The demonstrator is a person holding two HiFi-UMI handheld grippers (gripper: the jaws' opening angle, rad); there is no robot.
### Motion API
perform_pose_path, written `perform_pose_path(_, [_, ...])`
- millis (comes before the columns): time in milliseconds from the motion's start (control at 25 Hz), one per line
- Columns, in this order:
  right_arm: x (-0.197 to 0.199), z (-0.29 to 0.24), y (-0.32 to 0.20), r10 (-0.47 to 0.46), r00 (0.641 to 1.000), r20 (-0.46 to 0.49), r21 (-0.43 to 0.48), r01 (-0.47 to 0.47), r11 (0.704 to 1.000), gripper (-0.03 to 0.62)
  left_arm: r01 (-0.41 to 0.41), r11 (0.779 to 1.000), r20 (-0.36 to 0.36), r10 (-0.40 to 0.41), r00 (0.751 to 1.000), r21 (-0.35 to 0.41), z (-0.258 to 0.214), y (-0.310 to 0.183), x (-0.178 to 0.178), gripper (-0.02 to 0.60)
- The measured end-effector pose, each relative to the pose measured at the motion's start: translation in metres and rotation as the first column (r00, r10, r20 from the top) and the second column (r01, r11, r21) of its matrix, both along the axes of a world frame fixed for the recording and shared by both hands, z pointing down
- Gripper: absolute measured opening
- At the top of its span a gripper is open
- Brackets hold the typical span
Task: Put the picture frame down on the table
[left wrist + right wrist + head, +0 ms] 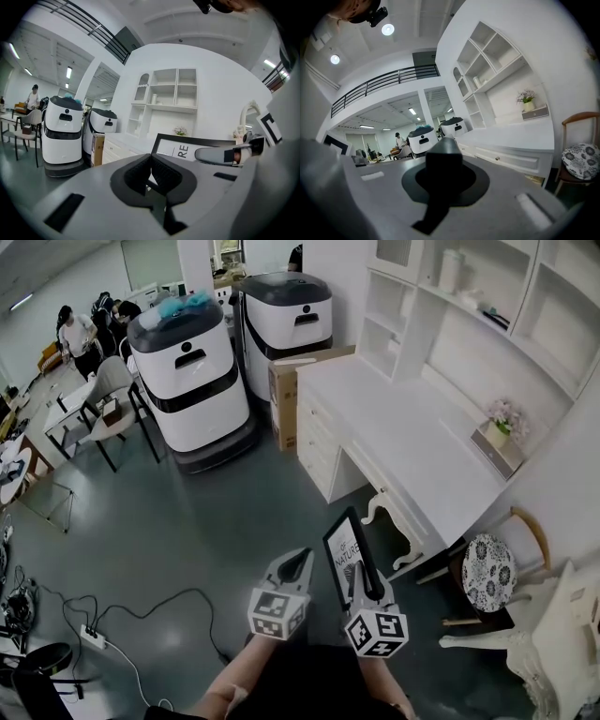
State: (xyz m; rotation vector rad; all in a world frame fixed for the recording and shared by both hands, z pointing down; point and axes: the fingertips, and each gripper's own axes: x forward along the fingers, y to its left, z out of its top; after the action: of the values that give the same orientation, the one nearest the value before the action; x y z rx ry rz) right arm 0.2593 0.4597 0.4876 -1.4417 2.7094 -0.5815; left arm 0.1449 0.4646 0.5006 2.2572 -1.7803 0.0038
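Note:
The picture frame (343, 546) is black-edged with a white print. It stands upright on its edge in my right gripper (364, 585), which is shut on its lower side, above the grey floor and short of the white table (403, 427). In the right gripper view the frame (444, 161) shows edge-on as a dark bar between the closed jaws of that gripper (443, 177). My left gripper (298, 566) hangs just left of the frame, shut with nothing in it. The left gripper view shows its pads (140, 171) meeting, and the frame (185, 149) beyond them to the right.
Two white service robots (192, 371) (286, 320) and a cardboard box (281, 395) stand left of the table. A flower pot (502, 423) sits at the table's far right, under wall shelves (469, 306). A cushioned chair (487, 573) is near right. Cables (94, 634) trail across the floor.

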Motion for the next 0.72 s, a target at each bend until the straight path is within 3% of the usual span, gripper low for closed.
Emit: perform_pose_path(720, [-0.032,-0.007,-0.079,0.035,0.999,-0.038,-0.052,-0.037,0.998,0.014,-0.035,0.998,-0.028,0.034,0.999,-0.042,-0.015,-0.085,-0.031,0.012])
